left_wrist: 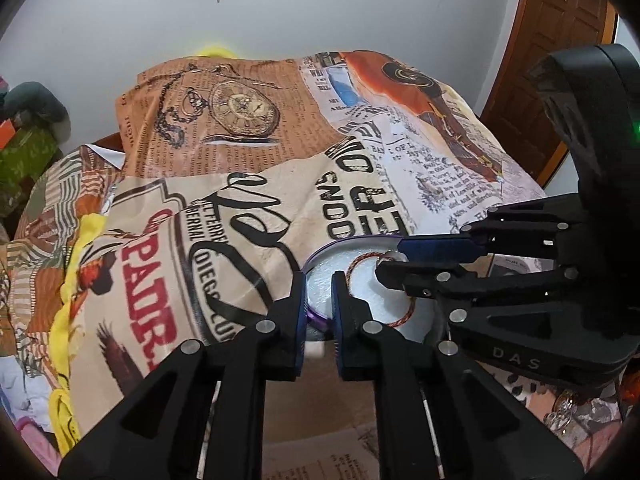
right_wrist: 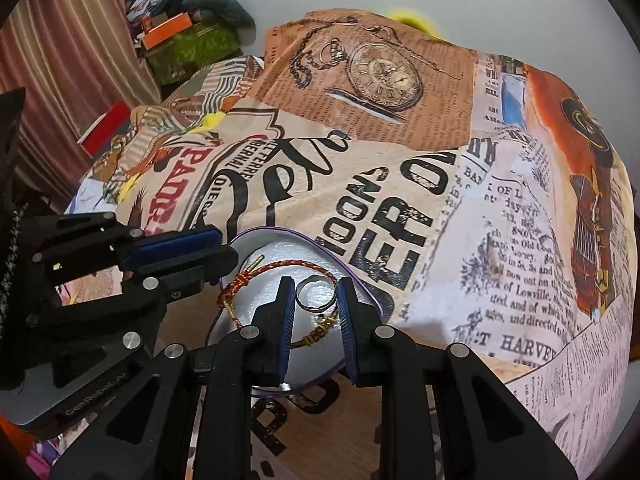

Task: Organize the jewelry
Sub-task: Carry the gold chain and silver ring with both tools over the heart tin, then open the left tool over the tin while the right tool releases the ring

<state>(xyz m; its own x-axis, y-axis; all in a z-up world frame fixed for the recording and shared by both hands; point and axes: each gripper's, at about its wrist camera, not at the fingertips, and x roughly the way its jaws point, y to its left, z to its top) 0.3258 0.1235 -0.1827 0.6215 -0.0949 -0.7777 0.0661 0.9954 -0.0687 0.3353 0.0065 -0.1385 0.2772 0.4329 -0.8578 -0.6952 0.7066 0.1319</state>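
On a newsprint-patterned cloth (right_wrist: pixel 400 184) near a wooden door (left_wrist: pixel 552 60), left gripper (left_wrist: pixel 319 312) clenches the dish rim (left_wrist: pixel 316 316); right gripper (right_wrist: pixel 315 312) jaws released.

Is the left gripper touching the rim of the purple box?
Touching. In the left wrist view the left gripper has one finger outside and one inside the purple box's rim, pinching it.

We see a plain white wall (left_wrist: pixel 360 8), a panelled brown wooden door (left_wrist: pixel 560 40), and striped reddish-brown curtains (right_wrist: pixel 68 40).
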